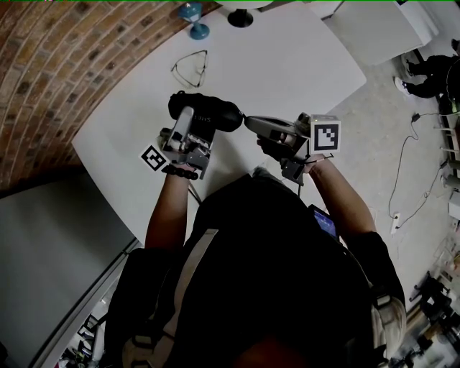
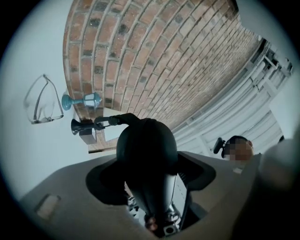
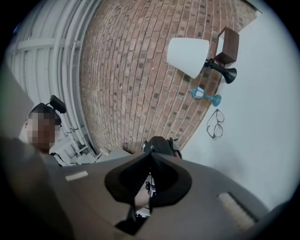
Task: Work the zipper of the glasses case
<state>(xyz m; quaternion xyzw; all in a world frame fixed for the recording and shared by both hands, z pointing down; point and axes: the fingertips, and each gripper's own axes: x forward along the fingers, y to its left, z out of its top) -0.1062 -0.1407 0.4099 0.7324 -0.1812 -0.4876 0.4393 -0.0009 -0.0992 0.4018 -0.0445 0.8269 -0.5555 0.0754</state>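
black glasses case (image 1: 215, 113) lies on the white table (image 1: 287, 65), roughly mid-table in head view. left gripper (image 1: 185, 123) comes at it from 6 o'clock, jaws spread wide on either side of the case's left half. in left gripper view the case fills most of the gap, but thin light slivers show on both sides low down. pads look not to be clamping, so the claw is open around the case. right gripper (image 1: 249, 122) comes in from 3 o'clock with its jaws pressed fully together and its tips right at the case's right end. cannot tell if a zipper tab is pinched there, too small and dark. glasses (image 1: 190, 69) lie at 12 o'clock of the case, apart from it. blue hourglass-shaped stand (image 1: 194, 21) sits further out at 12, near the table edge. lamp with white shade (image 3: 187, 56) stands about 1 o'clock of the case, brick wall (image 3: 136, 70) behind.
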